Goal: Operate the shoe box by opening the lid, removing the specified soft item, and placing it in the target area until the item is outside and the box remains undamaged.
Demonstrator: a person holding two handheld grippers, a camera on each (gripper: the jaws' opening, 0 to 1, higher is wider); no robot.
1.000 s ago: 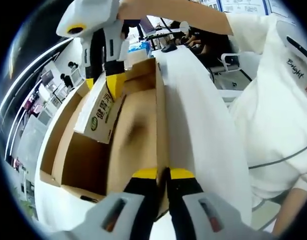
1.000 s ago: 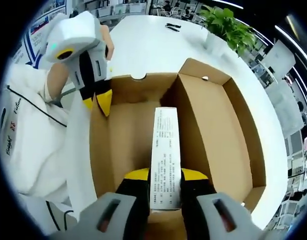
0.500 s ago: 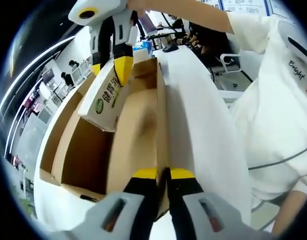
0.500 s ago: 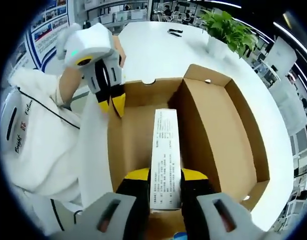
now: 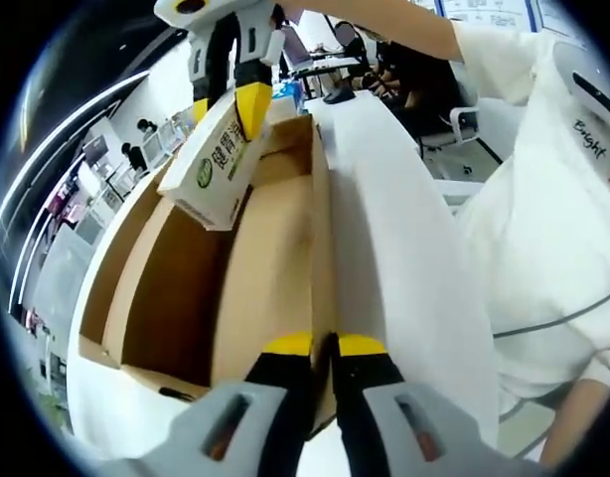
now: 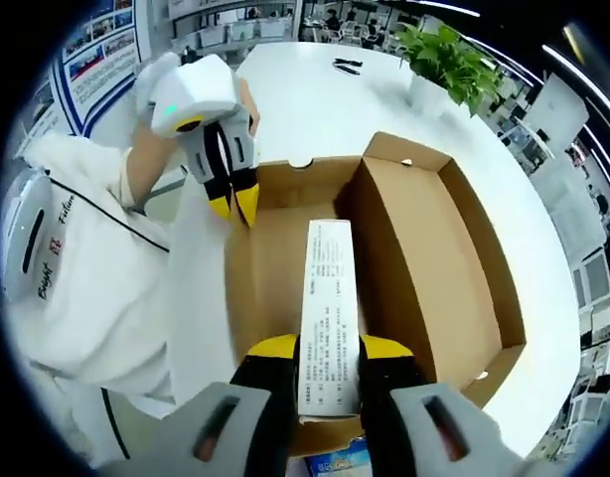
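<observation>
An open brown shoe box (image 5: 176,288) lies on a white table, its lid (image 5: 270,258) folded out beside the deep tray (image 6: 434,258). My left gripper (image 5: 325,346) is shut on the lid's thin cardboard edge; from the right gripper view it (image 6: 233,207) pinches that edge at the far left corner. My right gripper (image 6: 325,348) is shut on a long white pack (image 6: 325,288) with green print. In the left gripper view this gripper (image 5: 226,109) holds the pack (image 5: 208,164) up above the box's rim, tilted.
The white table (image 6: 305,89) runs on beyond the box, with a potted plant (image 6: 439,55) and a small dark item (image 6: 347,66) at its far end. A person in white clothing (image 5: 543,199) stands close beside the lid. A blue-printed packet (image 6: 337,462) peeks under my right jaws.
The right gripper has lifted the white pack from inside the box to above its rim. The left gripper has kept its hold on the lid edge.
</observation>
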